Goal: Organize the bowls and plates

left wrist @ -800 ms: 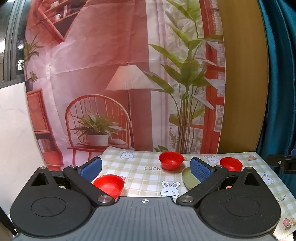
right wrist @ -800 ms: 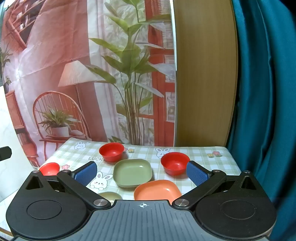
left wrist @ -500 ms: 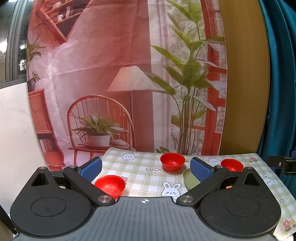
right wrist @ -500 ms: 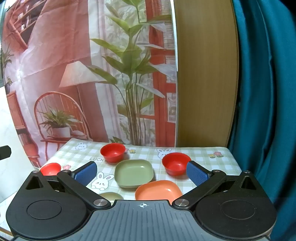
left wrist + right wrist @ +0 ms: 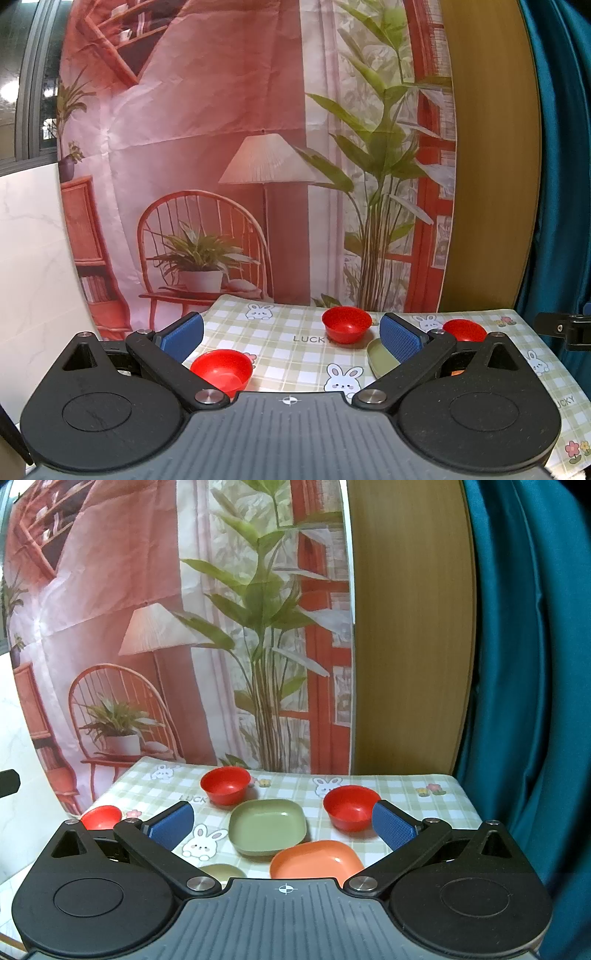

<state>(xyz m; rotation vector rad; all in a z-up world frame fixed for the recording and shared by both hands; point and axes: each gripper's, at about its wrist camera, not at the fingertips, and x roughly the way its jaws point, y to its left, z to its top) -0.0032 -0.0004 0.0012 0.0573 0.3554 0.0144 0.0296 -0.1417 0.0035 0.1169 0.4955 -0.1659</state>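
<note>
My left gripper point(image 5: 291, 334) has its jaws spread wide with nothing between the blue pads point(image 5: 183, 332), and it hangs above the near edge of the checked cloth point(image 5: 284, 345), tipped a little downward. Just past its left finger a red bowl point(image 5: 221, 369) sits upright on the cloth, near and to the left. Farther out, about centre, is a second red bowl point(image 5: 346, 324), and to the right of it a third point(image 5: 464, 329) shows behind my right finger. A green plate point(image 5: 380, 356) peeks out beside that finger, mostly hidden. My right gripper point(image 5: 282, 823) is likewise wide open and empty, also pitched down over the cloth point(image 5: 406, 786). Between its pads, from that camera, I see the green plate point(image 5: 267, 826) lying flat at centre, with an orange plate point(image 5: 317, 860) nearer and just right of it, their rims close; I cannot tell whether they touch. Another greenish dish point(image 5: 221, 872) is barely visible at the gripper's body. One red bowl point(image 5: 226, 785) stands just beyond the green plate, another point(image 5: 351, 806) to its right beside my right pad, and a third point(image 5: 101, 816) far left. A printed backdrop point(image 5: 166, 627) hangs behind the table, with a wooden panel point(image 5: 410, 627) and a teal curtain point(image 5: 535, 664) to the right.
</note>
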